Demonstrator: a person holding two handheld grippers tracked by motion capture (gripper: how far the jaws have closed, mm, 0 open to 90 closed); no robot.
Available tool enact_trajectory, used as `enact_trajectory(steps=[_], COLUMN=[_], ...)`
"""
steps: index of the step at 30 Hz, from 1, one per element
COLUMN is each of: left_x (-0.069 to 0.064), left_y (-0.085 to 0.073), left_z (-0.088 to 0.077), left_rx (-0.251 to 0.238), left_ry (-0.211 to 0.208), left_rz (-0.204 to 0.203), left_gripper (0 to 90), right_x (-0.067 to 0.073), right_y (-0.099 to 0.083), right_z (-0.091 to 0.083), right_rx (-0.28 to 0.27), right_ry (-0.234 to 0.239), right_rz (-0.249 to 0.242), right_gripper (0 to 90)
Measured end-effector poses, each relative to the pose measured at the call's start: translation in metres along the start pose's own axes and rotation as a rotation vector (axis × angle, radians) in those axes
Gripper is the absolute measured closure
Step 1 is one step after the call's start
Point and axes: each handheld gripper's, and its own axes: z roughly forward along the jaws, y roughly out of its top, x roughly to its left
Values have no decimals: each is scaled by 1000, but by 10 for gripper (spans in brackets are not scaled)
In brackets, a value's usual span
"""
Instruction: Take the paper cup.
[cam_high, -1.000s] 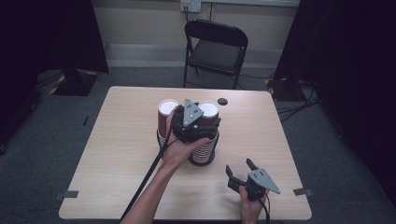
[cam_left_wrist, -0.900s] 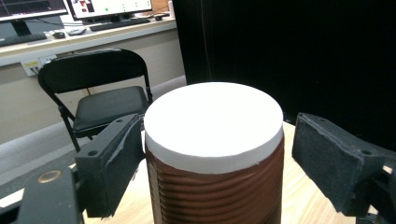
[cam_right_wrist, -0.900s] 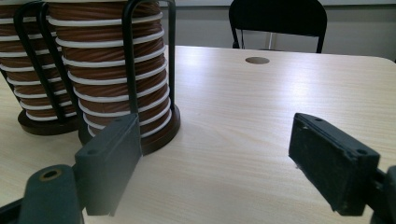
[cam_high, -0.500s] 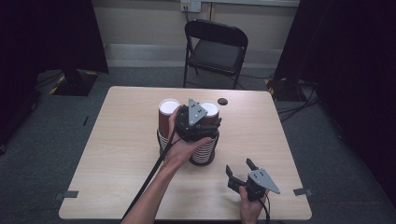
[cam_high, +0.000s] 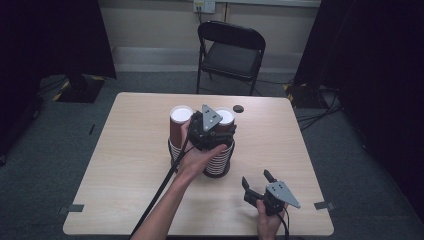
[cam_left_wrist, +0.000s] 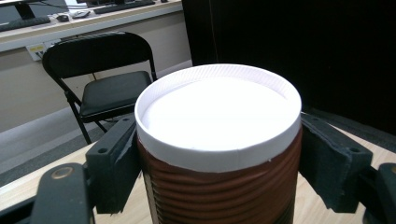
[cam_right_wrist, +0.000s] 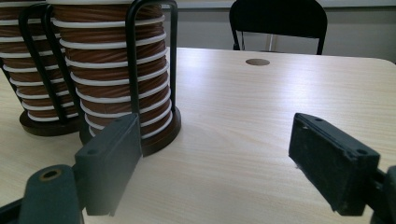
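Observation:
Two stacks of ribbed brown paper cups stand in black wire holders mid-table, the left stack (cam_high: 180, 114) and the right stack (cam_high: 226, 116). My left gripper (cam_high: 225, 125) reaches over the right stack. Its jaws have just been closing, with the top cup (cam_left_wrist: 219, 140) between them. In the left gripper view my left gripper (cam_left_wrist: 219, 163) has both pads pressed against that cup's sides below its white rim. My right gripper (cam_high: 256, 178) rests near the table's front right, open, with nothing between its jaws. In the right gripper view my right gripper (cam_right_wrist: 215, 158) faces the holder of the nearer stack (cam_right_wrist: 116, 70).
The wooden table (cam_high: 125, 165) has a small dark round spot (cam_high: 238, 108) behind the stacks. A black folding chair (cam_high: 231, 50) stands beyond the far edge. The left gripper's cable runs along the person's forearm toward the front edge.

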Motion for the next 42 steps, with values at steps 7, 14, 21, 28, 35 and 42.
enact_trajectory(steps=[7, 14, 21, 28, 35, 42], left_x=[3, 5, 5, 6, 9, 12], left_y=[3, 4, 5, 10, 13, 15], left_z=[-7, -12, -14, -21, -30, -33], left_rx=[-60, -99, -115, -148, -197, -220], left_ry=[-17, -28, -6, -19, -13, -27], left_rz=[-22, -30, -25, -16, -31, -49], left_gripper=[214, 215, 214, 214, 214, 214], right_x=[0, 0, 0, 0, 0, 0], right_y=[0, 0, 0, 0, 0, 0], right_z=[0, 0, 0, 0, 1, 1], right_rx=[1, 4, 4, 3, 5, 5], right_ry=[1, 4, 6, 7, 7, 8], right_rz=[0, 2, 4, 5, 4, 3], right_gripper=[163, 163, 163, 163, 163, 163])
